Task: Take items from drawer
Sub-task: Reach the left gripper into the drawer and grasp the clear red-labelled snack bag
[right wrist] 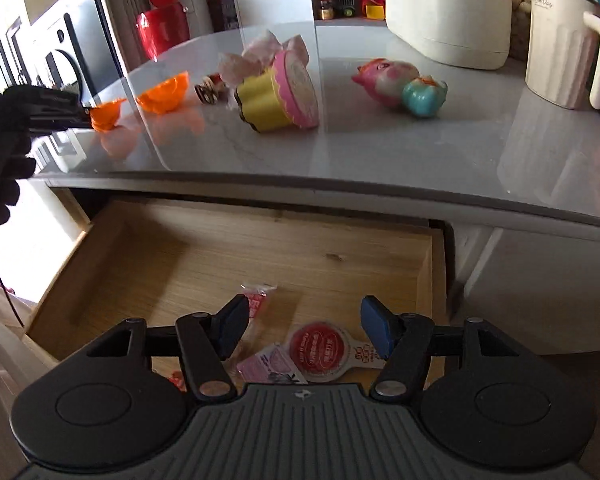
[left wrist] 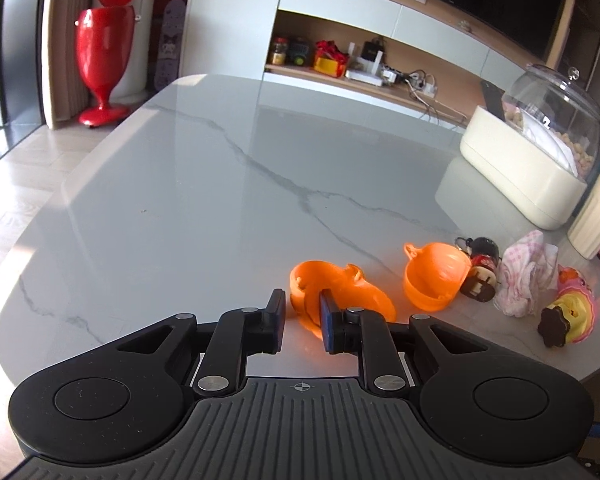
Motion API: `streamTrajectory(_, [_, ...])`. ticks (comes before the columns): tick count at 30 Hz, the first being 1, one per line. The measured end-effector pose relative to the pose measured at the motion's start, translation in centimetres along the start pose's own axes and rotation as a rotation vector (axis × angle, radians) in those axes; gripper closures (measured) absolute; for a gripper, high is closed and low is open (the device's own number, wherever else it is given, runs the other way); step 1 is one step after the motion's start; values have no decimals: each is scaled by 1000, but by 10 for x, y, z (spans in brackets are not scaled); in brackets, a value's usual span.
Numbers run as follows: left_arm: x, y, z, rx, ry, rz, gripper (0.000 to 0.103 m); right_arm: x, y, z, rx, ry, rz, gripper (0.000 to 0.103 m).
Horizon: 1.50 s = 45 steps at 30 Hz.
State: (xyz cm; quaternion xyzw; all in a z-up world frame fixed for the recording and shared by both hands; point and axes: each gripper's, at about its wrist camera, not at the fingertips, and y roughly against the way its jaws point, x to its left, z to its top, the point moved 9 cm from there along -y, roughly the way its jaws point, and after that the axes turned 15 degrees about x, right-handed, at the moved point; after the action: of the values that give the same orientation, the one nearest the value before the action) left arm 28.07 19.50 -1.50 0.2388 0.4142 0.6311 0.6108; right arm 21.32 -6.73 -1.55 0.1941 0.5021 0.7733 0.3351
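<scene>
Right gripper (right wrist: pixel 304 330) hangs over the open wooden drawer (right wrist: pixel 220 256), fingers spread wide, nothing between them. Directly under it, at the drawer's near end, lie a round red-labelled packet (right wrist: pixel 319 350), a pink packet (right wrist: pixel 269 366) touching it, and a small pink sachet (right wrist: pixel 257 300) just left of the left finger. Rest of the drawer floor is bare wood.

Left gripper (left wrist: pixel 302 318) sits low over the marble tabletop (left wrist: pixel 180 184), fingers partly open with a narrow gap; an orange plastic shell (left wrist: pixel 340 284) lies just beyond, the right finger overlapping its rim. Cannot tell if the fingers touch it; nothing sits squarely between them.

On the table to the right: a second orange shell (left wrist: pixel 434 276), a small dark figure toy (left wrist: pixel 480 272), pink checked cloth (left wrist: pixel 524 272), a yellow-pink toy (left wrist: pixel 570 308). Farther right, a cream container with clear dome lid (left wrist: pixel 532 160) and a cream ribbed jug (right wrist: pixel 560 44). From the right wrist view, a pink pig toy (right wrist: pixel 388 78) with a teal toy (right wrist: pixel 424 96) touching it.
</scene>
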Motion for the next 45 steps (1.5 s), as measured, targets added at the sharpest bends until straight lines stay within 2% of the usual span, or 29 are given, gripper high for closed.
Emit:
streamTrajectory(2, [-4,9,2,-30,-16,19,83,2,-1,-2,-11,31,-26,40])
streamTrajectory(6, [-12,46,11,-177,-83,85,83,4,-1,-3,-18,38,-8,40])
streamTrajectory(11, [-22,73,12,-174,-148,71,83,-6,0,-4,-11,-15,2,40])
streamTrajectory(13, [-36,77,3,-139,-195,5,83,-11,3,-3,-20,-32,0,40])
streamTrajectory(14, [-46,75,-5,-89,-229,-55,83,-13,5,-2,-22,-44,5,40])
streamTrajectory(16, [-74,64,-30,68,-324,-184,83,-22,12,1,-8,-89,46,40])
streamTrajectory(18, [-103,48,-63,238,-454,-236,83,-30,15,5,30,-132,132,40])
streamTrajectory(20, [-126,27,-99,390,-595,-214,83,-35,19,12,60,-114,191,40])
streamTrajectory(22, [-139,2,-136,540,-703,-192,83,-42,24,19,47,-53,134,40])
streamTrajectory(25, [-150,-35,-169,745,-702,-195,83,-56,24,28,20,-29,47,40])
streamTrajectory(27, [-155,-55,-183,816,-710,-186,83,-63,17,26,42,-55,48,40])
streamTrajectory(31, [-157,-86,-198,883,-724,-148,83,-67,18,21,30,-39,15,40])
streamTrajectory(34, [-159,-101,-202,898,-746,-120,83,-70,17,16,41,-39,23,40])
streamTrajectory(35, [-163,-102,-201,880,-762,-114,83,-71,16,15,45,-39,15,40])
streamTrajectory(37, [-178,-98,-195,787,-810,-129,83,-73,16,14,49,-43,3,40])
streamTrajectory(40, [-214,-85,-196,639,-970,-198,83,-76,19,16,41,-58,16,40])
streamTrajectory(42, [-235,-81,-203,548,-1130,-202,83,-78,21,17,34,-65,20,40])
streamTrajectory(45, [-253,-87,-216,503,-1278,-204,83,-81,23,19,25,-83,27,40])
